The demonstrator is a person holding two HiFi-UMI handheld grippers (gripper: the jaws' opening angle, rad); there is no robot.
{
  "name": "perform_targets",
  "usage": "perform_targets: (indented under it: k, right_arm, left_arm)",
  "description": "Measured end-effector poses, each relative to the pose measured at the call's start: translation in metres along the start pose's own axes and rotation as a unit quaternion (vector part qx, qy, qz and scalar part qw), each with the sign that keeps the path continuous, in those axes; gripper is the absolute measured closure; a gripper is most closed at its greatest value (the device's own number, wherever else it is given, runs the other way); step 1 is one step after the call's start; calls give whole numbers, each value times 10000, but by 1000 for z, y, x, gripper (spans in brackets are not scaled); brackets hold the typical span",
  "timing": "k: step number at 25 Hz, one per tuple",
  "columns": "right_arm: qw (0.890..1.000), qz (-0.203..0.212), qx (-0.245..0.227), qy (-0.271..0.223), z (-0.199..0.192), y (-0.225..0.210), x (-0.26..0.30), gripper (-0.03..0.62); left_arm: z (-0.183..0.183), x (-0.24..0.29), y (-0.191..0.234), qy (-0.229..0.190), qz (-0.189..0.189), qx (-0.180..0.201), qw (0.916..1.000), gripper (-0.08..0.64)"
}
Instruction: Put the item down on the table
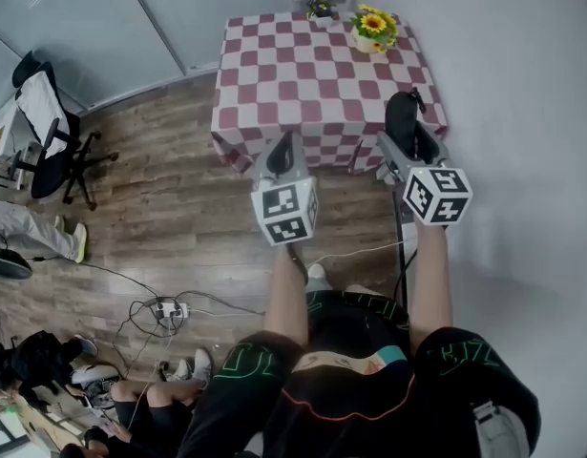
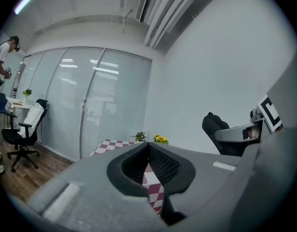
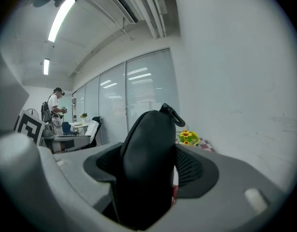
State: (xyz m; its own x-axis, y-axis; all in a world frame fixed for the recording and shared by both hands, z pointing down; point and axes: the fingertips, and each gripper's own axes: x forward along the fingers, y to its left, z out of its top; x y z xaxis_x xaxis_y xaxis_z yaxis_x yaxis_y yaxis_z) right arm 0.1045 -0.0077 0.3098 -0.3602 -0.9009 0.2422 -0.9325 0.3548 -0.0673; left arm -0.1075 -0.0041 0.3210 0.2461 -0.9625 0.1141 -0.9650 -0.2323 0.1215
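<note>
A black zippered pouch [image 3: 148,163] stands upright between the jaws of my right gripper [image 3: 150,170], which is shut on it. In the head view the pouch [image 1: 402,120] hovers at the near right corner of the table with the red-and-white checked cloth [image 1: 303,74]. My left gripper [image 1: 283,156] hangs at the table's near edge, left of the pouch; its jaws meet at the tips with nothing held [image 2: 148,151]. From the left gripper view the pouch [image 2: 218,132] shows at the right.
A small green plant [image 1: 321,7] and a pot of sunflowers [image 1: 373,27] stand at the table's far edge. An office chair [image 1: 47,132] is at the left. Cables and a power strip [image 1: 166,310] lie on the wooden floor. A white wall runs along the right.
</note>
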Motion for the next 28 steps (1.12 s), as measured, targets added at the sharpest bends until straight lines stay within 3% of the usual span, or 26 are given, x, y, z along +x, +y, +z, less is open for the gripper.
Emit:
perform_targets:
  k: [6, 16, 24, 28]
  right_arm:
    - [9996, -207, -120, -120, 19, -12, 4, 257]
    - [9985, -243, -282, -395, 49, -28, 23, 258]
    - [9988, -166, -239, -401, 53, -50, 81, 258]
    - [9994, -188, -130, -274, 46, -69, 108, 258]
  left_arm:
    - [4, 17, 2, -10, -147, -121, 9998, 552]
    - [37, 47, 1, -453, -211, -13, 9988, 552]
    - [39, 98, 29, -471, 93, 69, 9988, 552]
    - [22, 130, 29, -189, 72, 81, 9998, 552]
